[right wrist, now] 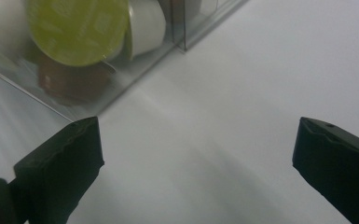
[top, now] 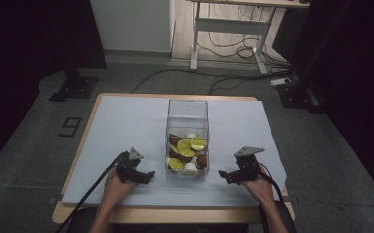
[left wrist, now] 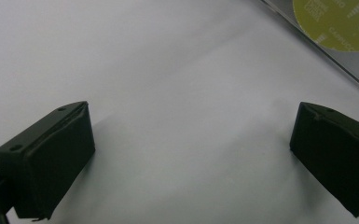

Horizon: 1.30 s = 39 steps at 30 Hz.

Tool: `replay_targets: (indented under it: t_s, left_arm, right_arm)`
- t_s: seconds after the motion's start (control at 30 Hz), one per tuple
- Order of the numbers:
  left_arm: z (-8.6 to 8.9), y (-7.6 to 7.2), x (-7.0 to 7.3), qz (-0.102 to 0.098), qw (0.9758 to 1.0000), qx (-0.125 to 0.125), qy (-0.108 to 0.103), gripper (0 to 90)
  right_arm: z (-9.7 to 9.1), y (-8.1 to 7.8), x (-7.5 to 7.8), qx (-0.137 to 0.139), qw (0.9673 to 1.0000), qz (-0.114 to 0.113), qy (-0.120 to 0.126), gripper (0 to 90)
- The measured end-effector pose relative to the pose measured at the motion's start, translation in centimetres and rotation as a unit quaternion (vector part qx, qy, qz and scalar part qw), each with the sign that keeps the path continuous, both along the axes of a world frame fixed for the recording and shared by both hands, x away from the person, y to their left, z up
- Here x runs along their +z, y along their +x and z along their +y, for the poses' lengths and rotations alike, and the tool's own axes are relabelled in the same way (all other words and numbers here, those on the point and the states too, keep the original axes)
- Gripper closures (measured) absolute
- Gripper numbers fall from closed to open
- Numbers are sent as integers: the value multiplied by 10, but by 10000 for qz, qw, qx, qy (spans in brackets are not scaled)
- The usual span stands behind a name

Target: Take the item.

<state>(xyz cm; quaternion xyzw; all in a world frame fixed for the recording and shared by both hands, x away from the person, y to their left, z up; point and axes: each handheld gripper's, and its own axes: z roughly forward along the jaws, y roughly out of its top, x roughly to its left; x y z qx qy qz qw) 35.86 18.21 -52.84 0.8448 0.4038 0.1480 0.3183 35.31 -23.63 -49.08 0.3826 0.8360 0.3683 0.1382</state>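
Nearest the person, the left claw and right claw rest low on the worktop, both spread wide and empty. Between them stands the clear box of coffee pods, about equally near each, its long axis running away from the person.

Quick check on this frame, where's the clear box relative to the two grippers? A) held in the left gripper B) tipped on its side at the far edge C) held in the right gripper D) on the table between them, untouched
D: the clear box stands upright on the table between the left gripper and the right gripper; both sets of jaws are spread wide over bare surface.
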Motion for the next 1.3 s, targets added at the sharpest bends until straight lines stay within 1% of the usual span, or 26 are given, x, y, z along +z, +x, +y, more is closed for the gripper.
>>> replay_targets:
  t_s: [0.03, 0.07, 0.13, 0.2, 0.33, 0.37, 0.4, 0.43, 0.47, 0.6, 0.7, 0.87, 0.93, 1.0, 1.03, 1.07, 1.13, 1.23, 1.27, 1.3]
  left_arm:
    - [0, 0, 0, 1, 10000, 0, 0, 0]
    - [0, 0, 0, -1, 10000, 3, -4, 0]
    - [0, 0, 0, -1, 10000, 2, -3, 0]
    - [0, 0, 0, 1, 10000, 0, -3, 0]
    - [0, 0, 0, 2, 10000, -3, 3, 0]
    - [0, 0, 0, 2, 10000, -3, 4, 0]
    - [0, 0, 0, 2, 10000, -3, 5, 0]
    - [0, 0, 0, 1, 10000, -2, 5, 0]
    - [0, 0, 0, 1, 10000, -2, 4, 0]
    - [0, 0, 0, 0, 10000, -1, 3, 0]
    - [0, 0, 0, 0, 10000, -1, 3, 0]
    - [0, 0, 0, 2, 10000, -6, 10, 0]
    - [0, 0, 0, 2, 10000, -7, 11, 0]
    - [0, 0, 0, 1, 10000, -2, 6, 0]
    - [0, 0, 0, 2, 10000, -4, 3, 0]
    - [0, 0, 0, 3, 10000, -4, 4, 0]
    - [0, 0, 0, 1, 10000, -1, 5, 0]
    - [0, 0, 0, 1, 10000, -2, 6, 0]
    - [0, 0, 0, 0, 10000, -3, 2, 0]
    - [0, 0, 0, 0, 10000, -3, 3, 0]
  right_arm:
    - [1, -1, 5, 12, 9999, -107, -108, 27]
    - [2, -2, 8, 19, 9998, -175, -136, 31]
    - [2, -2, 10, 24, 9997, -217, -140, 33]
    - [2, -3, 14, 49, 9996, -280, -86, 44]
    - [3, -4, 19, 35, 9996, -292, -38, 50]
    - [3, -4, 22, 56, 9995, -309, -22, 53]
    - [4, -5, 27, 86, 9995, -308, 61, 54]
    - [4, -5, 27, 86, 9995, -308, 61, 54]
    - [5, -5, 29, 103, 9995, -289, 113, 51]
    - [10, -6, 38, 196, 9992, -330, 147, 44]
    - [16, -6, 45, 315, 9988, -343, 138, 42]
    - [29, -6, 55, 558, 9980, -292, 104, 44]
    - [34, -7, 58, 604, 9977, -298, 88, 59]
    - [38, -6, 61, 655, 9973, -312, 126, 80]
    - [40, -6, 62, 691, 9970, -315, 164, 98]
    - [44, -4, 64, 768, 9965, -295, 150, 131]
    - [47, -3, 65, 815, 9961, -307, 124, 131]
    - [55, -1, 67, 927, 9952, -279, 166, 142]
    - [62, 0, 68, 967, 9948, -285, 110, 152]
    - [62, 0, 68, 967, 9948, -285, 110, 152]
